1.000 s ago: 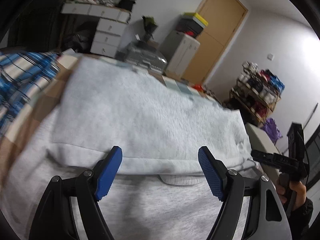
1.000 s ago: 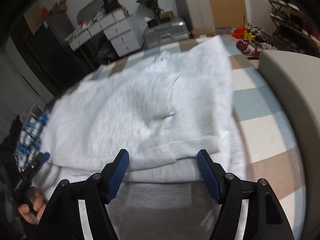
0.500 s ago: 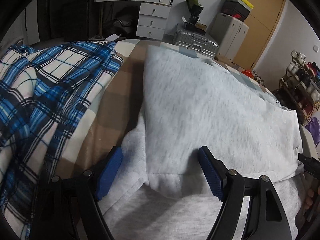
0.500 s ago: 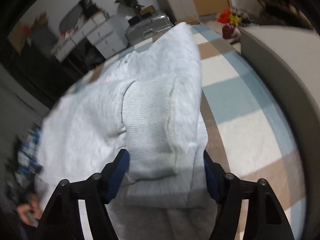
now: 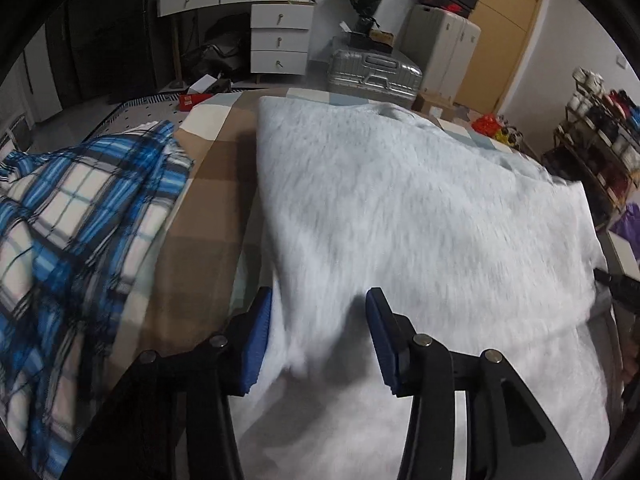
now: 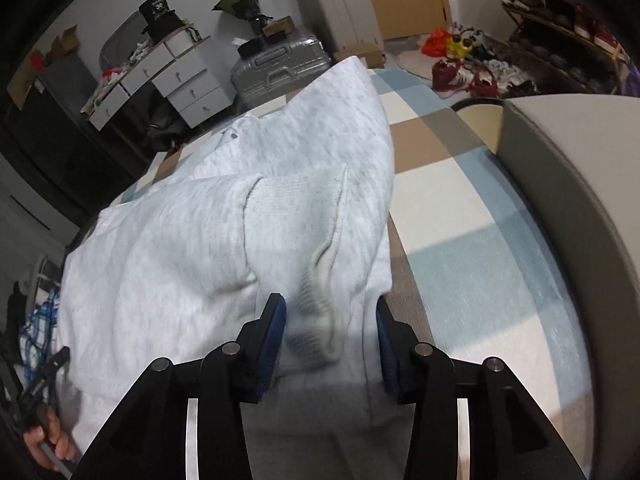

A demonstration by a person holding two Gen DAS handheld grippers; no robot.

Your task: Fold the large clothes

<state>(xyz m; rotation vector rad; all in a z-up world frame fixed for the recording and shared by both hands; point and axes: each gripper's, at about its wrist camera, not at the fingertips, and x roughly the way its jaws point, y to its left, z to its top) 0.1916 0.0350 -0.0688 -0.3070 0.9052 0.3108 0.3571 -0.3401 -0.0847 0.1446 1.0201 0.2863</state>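
Note:
A large light grey sweatshirt (image 5: 420, 220) lies spread on a checked bed cover (image 5: 208, 208), with its sides folded in. My left gripper (image 5: 318, 334) stands at its near left corner, jaws partly closed around a fold of the fabric, with a gap still showing. In the right wrist view the sweatshirt (image 6: 200, 248) has a ribbed cuff (image 6: 320, 320) bunched at its near right corner. My right gripper (image 6: 330, 346) has its jaws partly closed around that cuff and the layers under it. The blue pads (image 6: 272, 344) touch the cloth.
A blue plaid garment (image 5: 72, 240) lies on the bed to the left. A grey padded bed end (image 6: 580, 220) runs along the right. Beyond the bed stand a silver suitcase (image 5: 374, 74), white drawers (image 5: 280, 38) and a shoe rack (image 5: 600, 152).
Both grippers have moved out to the sweatshirt's near corners, and their jaws have narrowed around the fabric. The right one now straddles the bunched cuff.

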